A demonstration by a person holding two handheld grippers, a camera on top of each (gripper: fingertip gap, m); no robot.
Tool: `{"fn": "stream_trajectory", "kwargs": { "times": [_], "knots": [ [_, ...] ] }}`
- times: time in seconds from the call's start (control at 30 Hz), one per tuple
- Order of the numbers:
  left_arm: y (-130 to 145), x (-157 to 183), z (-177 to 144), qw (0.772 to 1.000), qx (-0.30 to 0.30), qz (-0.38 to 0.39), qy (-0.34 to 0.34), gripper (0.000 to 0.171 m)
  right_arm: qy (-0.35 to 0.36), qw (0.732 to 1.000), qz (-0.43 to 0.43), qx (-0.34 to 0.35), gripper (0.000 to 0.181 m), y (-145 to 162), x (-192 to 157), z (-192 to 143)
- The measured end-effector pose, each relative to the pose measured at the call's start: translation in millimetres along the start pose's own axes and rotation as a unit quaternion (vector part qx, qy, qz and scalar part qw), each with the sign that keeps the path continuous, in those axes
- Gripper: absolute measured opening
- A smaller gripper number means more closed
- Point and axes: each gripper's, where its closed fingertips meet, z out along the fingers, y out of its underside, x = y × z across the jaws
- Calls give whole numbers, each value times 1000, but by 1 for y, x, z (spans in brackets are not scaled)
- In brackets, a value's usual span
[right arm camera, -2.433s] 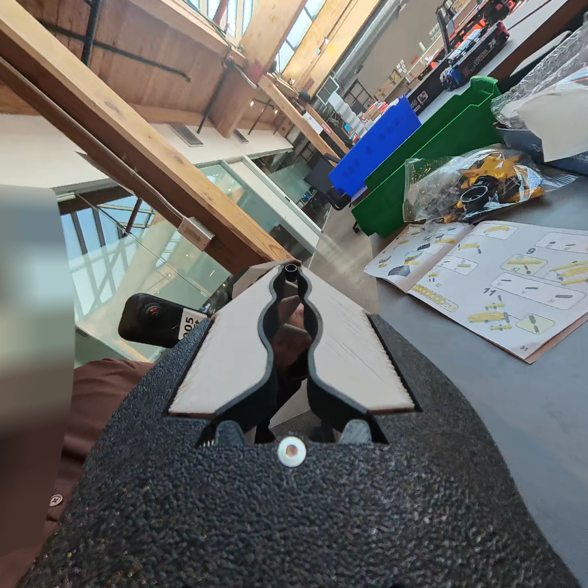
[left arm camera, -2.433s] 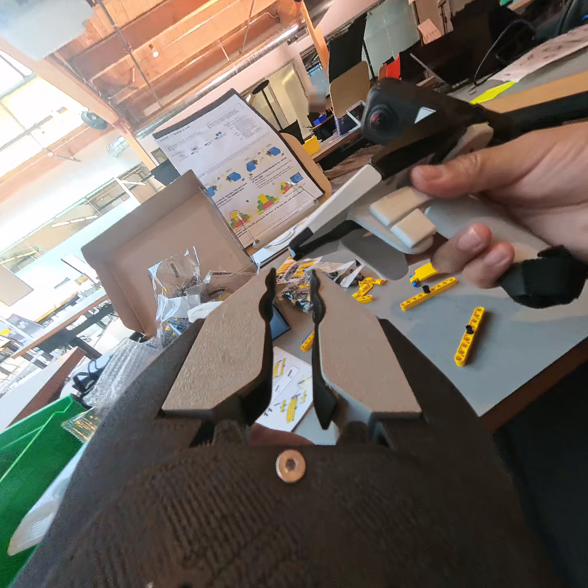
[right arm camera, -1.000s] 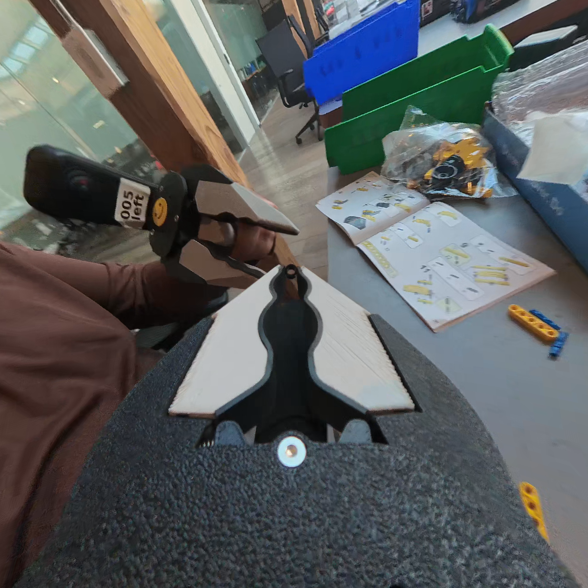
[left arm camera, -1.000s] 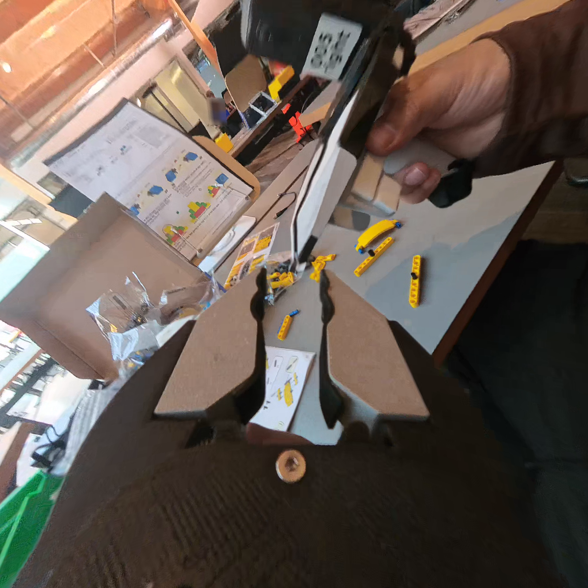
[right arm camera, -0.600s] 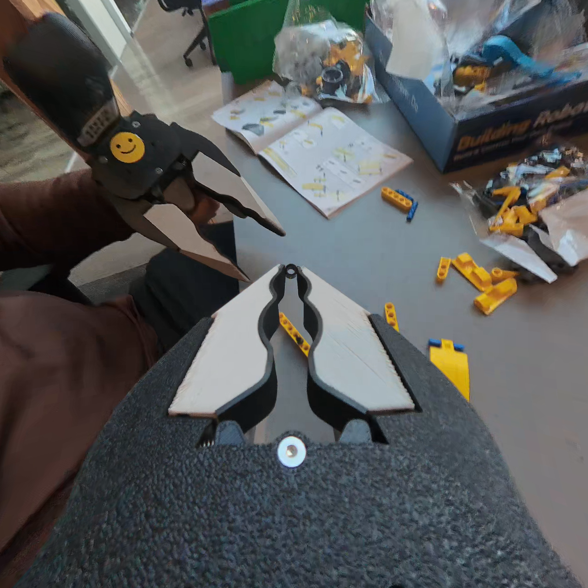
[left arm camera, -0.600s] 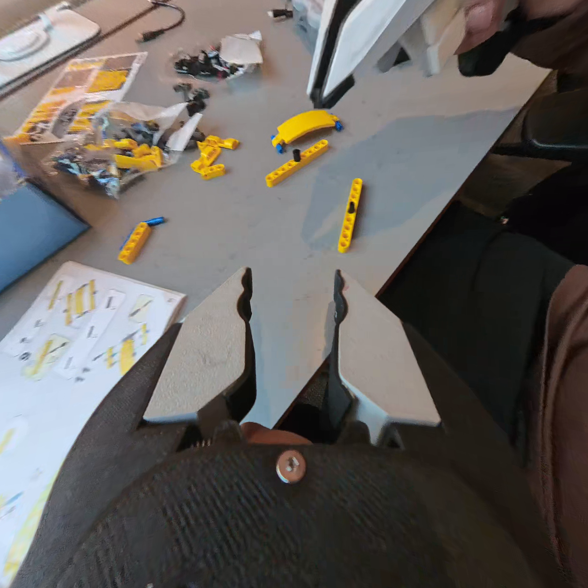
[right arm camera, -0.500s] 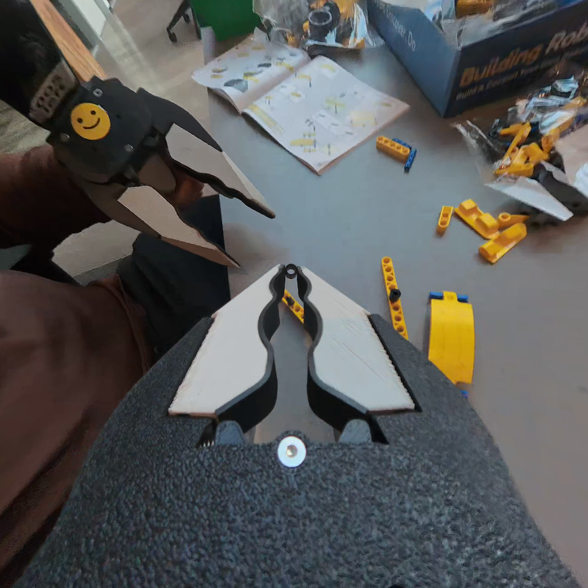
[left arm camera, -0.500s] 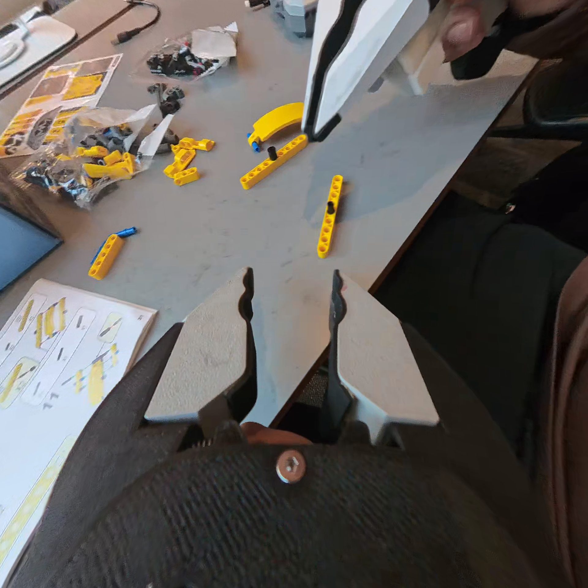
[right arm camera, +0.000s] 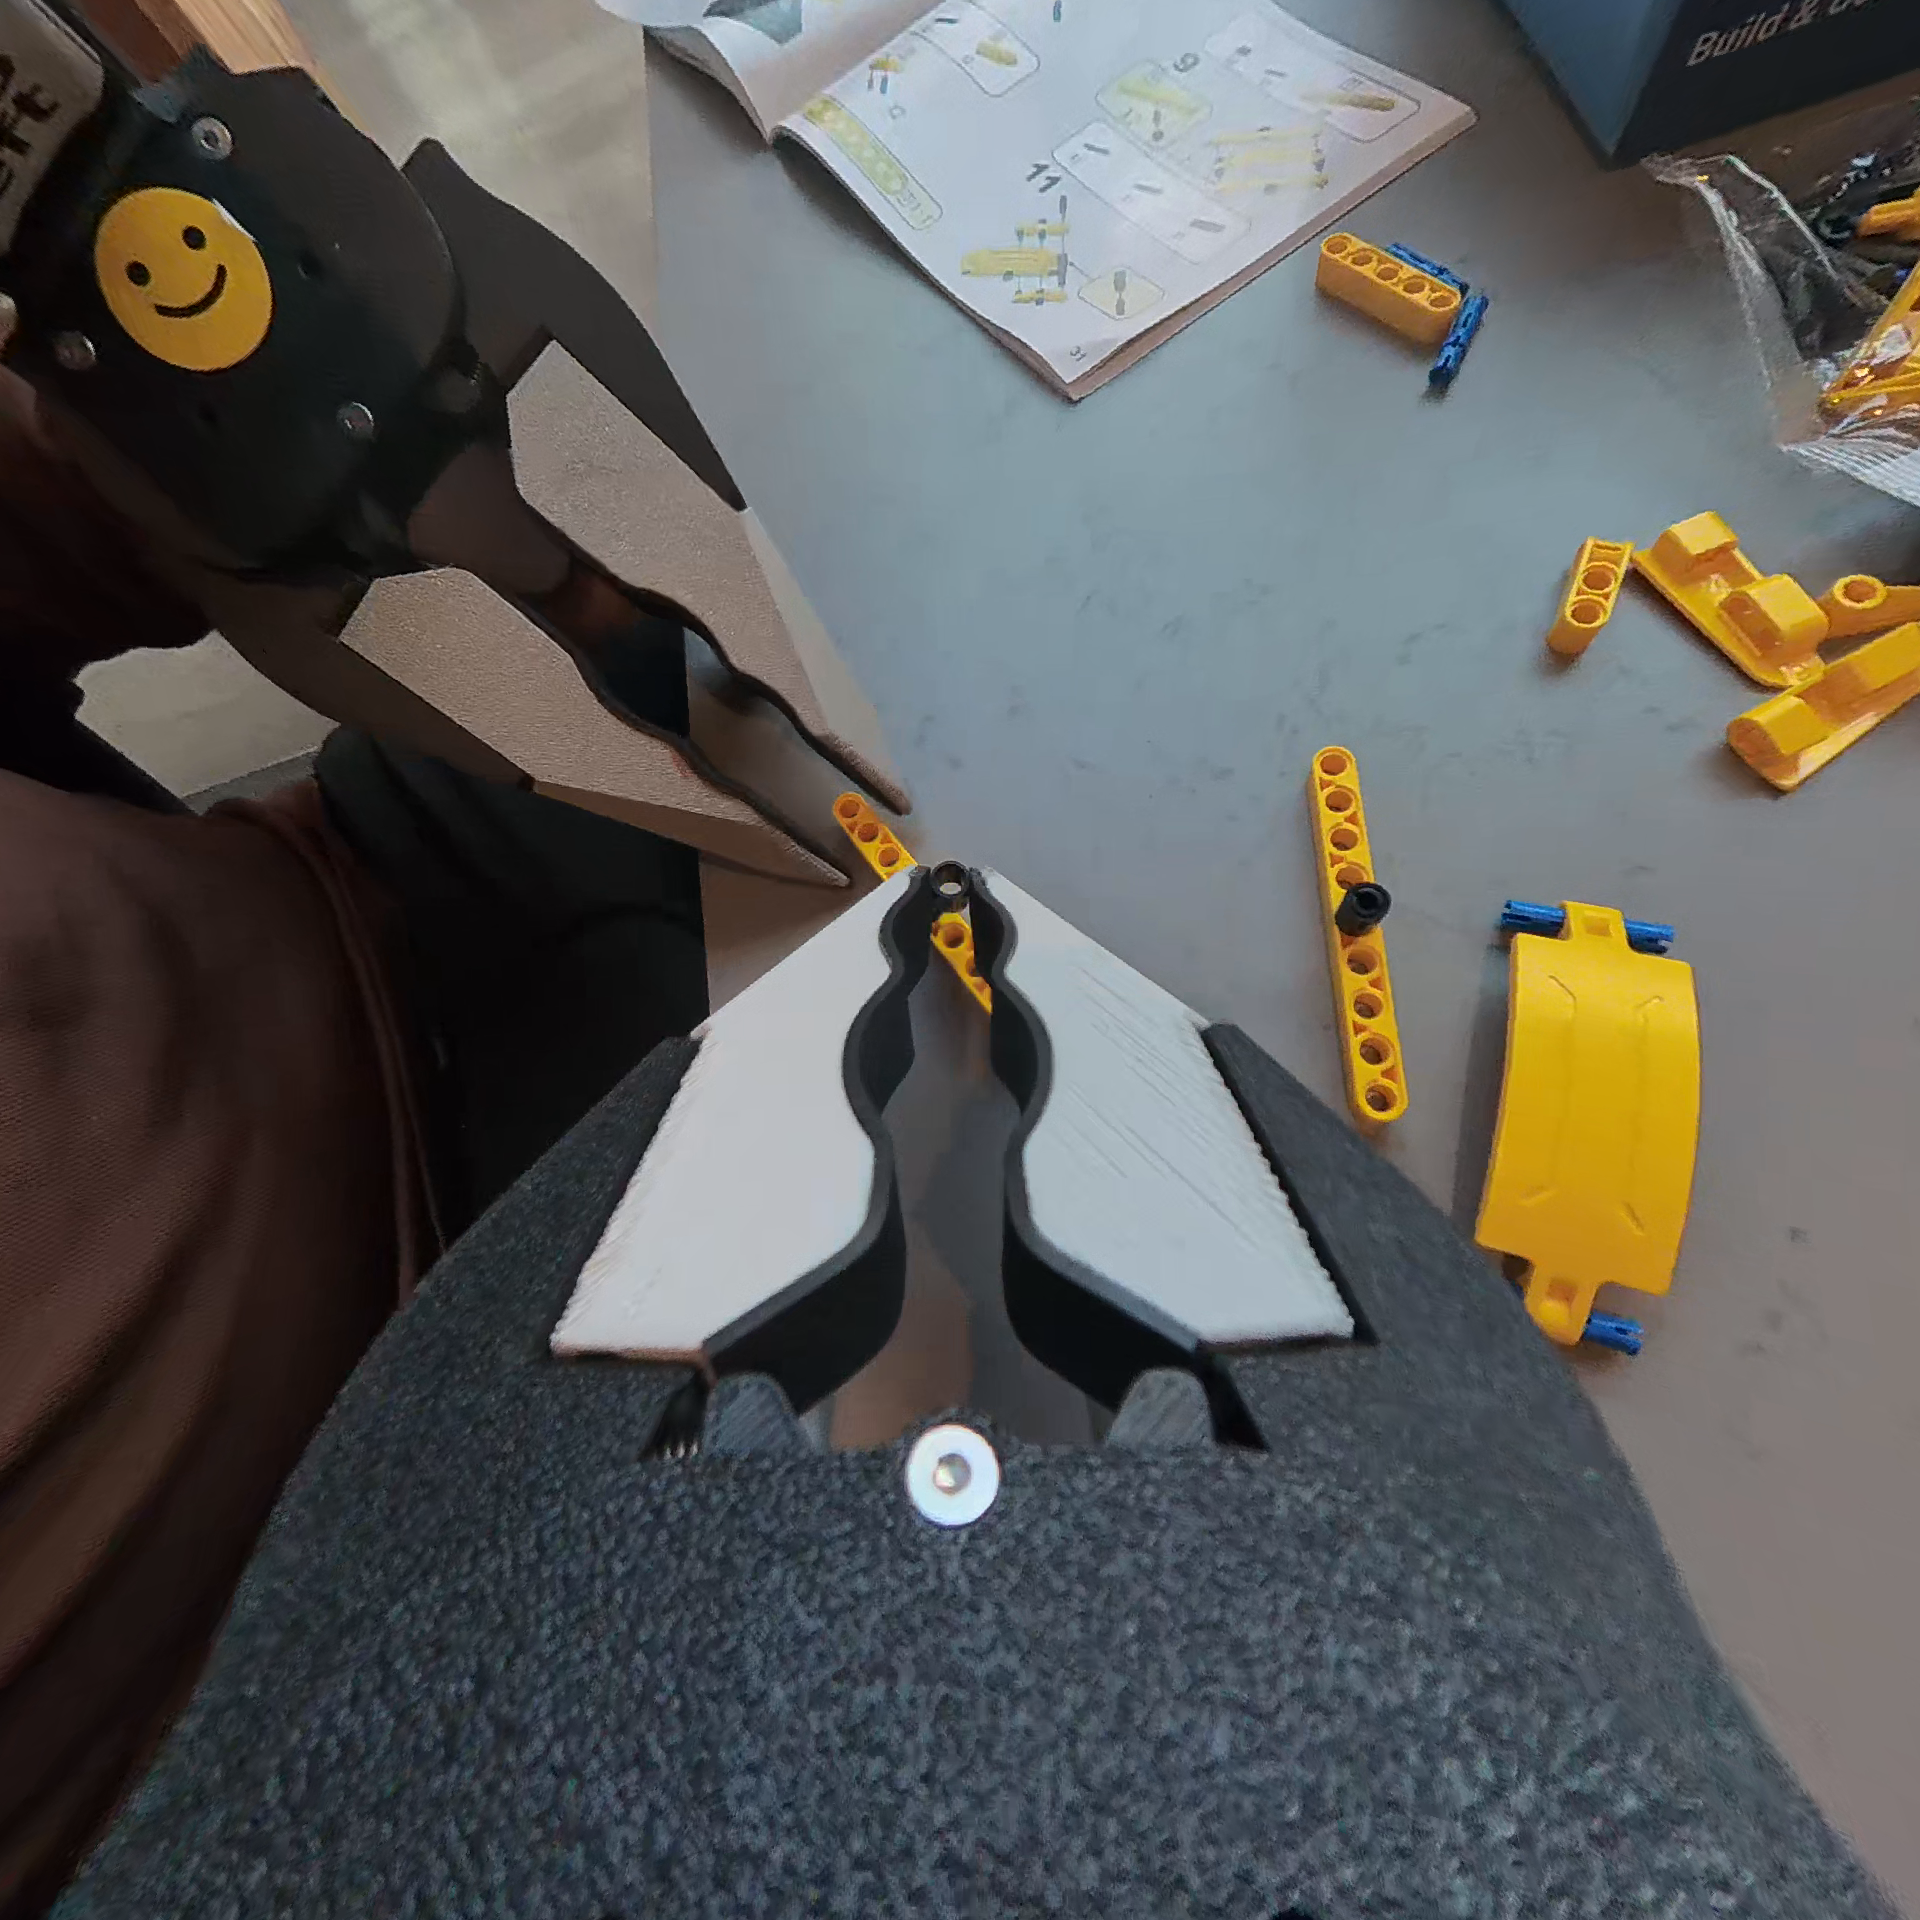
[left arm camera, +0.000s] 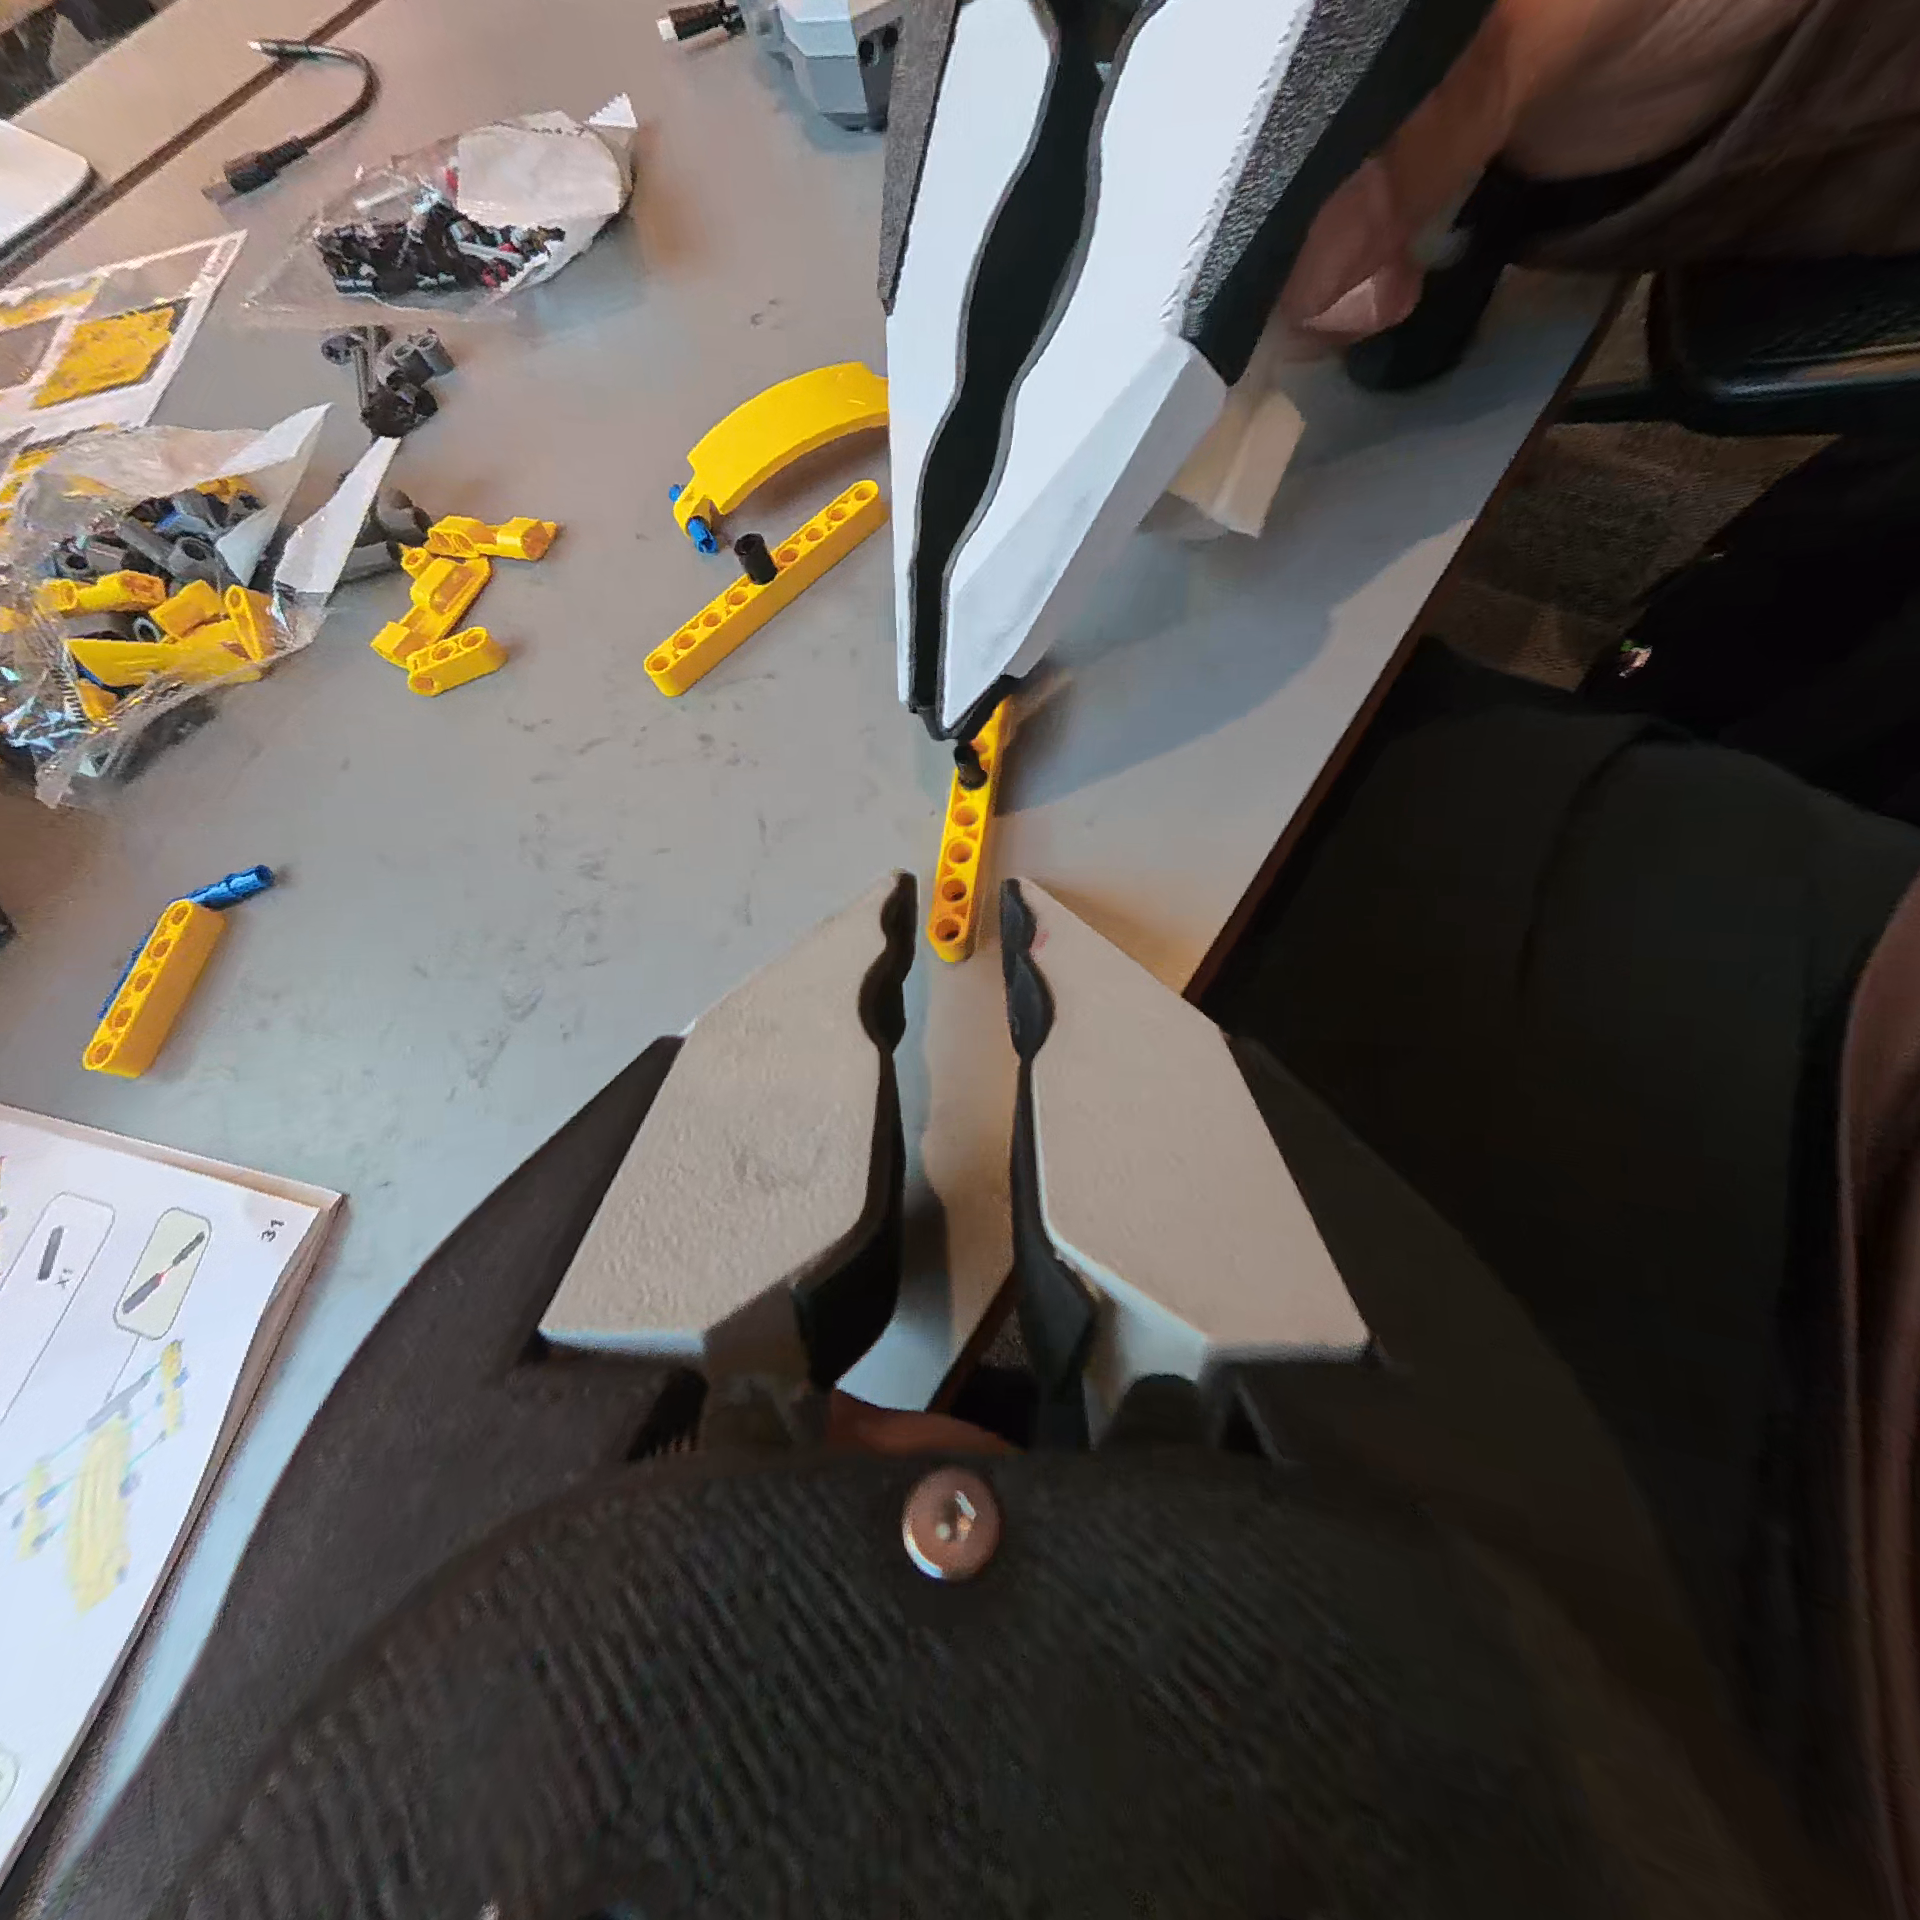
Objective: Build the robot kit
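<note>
A long yellow beam [left arm camera: 961, 862] lies near the table's edge; it also shows in the right wrist view [right arm camera: 871, 831]. My left gripper [left arm camera: 954, 902] is open, with its fingertips on either side of the beam's near end, low over the table. It also shows in the right wrist view [right arm camera: 873, 842]. My right gripper [right arm camera: 948, 883] is shut on a small black pin [right arm camera: 948, 881]. It holds the pin over the middle of the beam. In the left wrist view the right gripper [left arm camera: 938, 719] comes down from above, and a black pin [left arm camera: 971, 771] shows just under its tips.
A second yellow beam with a black pin [left arm camera: 764, 597] [right arm camera: 1356, 935], a curved yellow panel [left arm camera: 779, 436] [right arm camera: 1590, 1122], a short beam with blue pin [left arm camera: 156, 982], small yellow pieces [left arm camera: 447, 613], a bag of parts [left arm camera: 135, 582] and a booklet [right arm camera: 1091, 156] lie around. The table edge [left arm camera: 1299, 810] is close. The tips of both grippers are at nearly the same place.
Both grippers swung down from facing the room to the table. My left gripper moved up to the beam's end and narrowed. My right gripper brought its pin over the beam.
</note>
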Motion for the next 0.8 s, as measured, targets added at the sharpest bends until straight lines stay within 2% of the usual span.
{"fn": "stream_trajectory", "kwargs": {
  "times": [0.07,0.3,0.8],
  "knots": [
    [-1,3,0,1000,-1,6,9,5,-3,1000,12,-2,6,1,2,1],
    [-1,4,0,1000,-1,3,8,4,-77,990,119,9,6,-1,-4,2],
    [-1,3,0,1000,-4,-5,9,4,-46,995,87,-1,6,3,-5,2]
  ]
}}
